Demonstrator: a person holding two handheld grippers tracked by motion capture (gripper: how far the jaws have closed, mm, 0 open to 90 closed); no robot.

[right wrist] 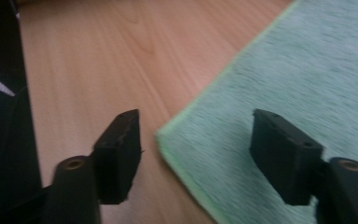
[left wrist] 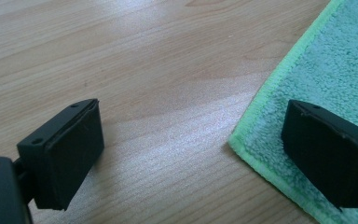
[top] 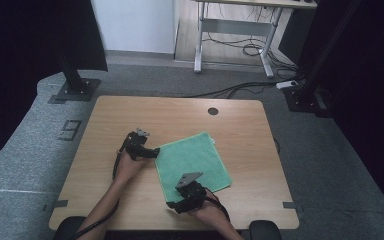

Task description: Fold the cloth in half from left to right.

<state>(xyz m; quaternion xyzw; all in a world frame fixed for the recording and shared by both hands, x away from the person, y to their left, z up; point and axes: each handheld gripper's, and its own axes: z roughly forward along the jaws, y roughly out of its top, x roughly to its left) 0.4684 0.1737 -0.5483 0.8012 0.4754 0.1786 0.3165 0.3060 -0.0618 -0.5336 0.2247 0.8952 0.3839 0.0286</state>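
the left gripper (left wrist: pixel 193 158) is released, its jaws astride the near-left corner of the green microfibre cloth (top: pixel 192 163); one pad hangs over the terry, the other over bare counter (top: pixel 130 112). the right gripper (right wrist: pixel 196 158) is likewise unclenched around the cloth's near corner. the cloth lies flat, skewed, mid-counter. risk: a jaw closing too high could pinch air or only the hem, letting the corner slip. no containers are present.

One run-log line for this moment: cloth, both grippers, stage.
cloth: green cloth flat on table | left gripper: open, straddling cloth corner | right gripper: open, straddling near corner | stage: not gripped
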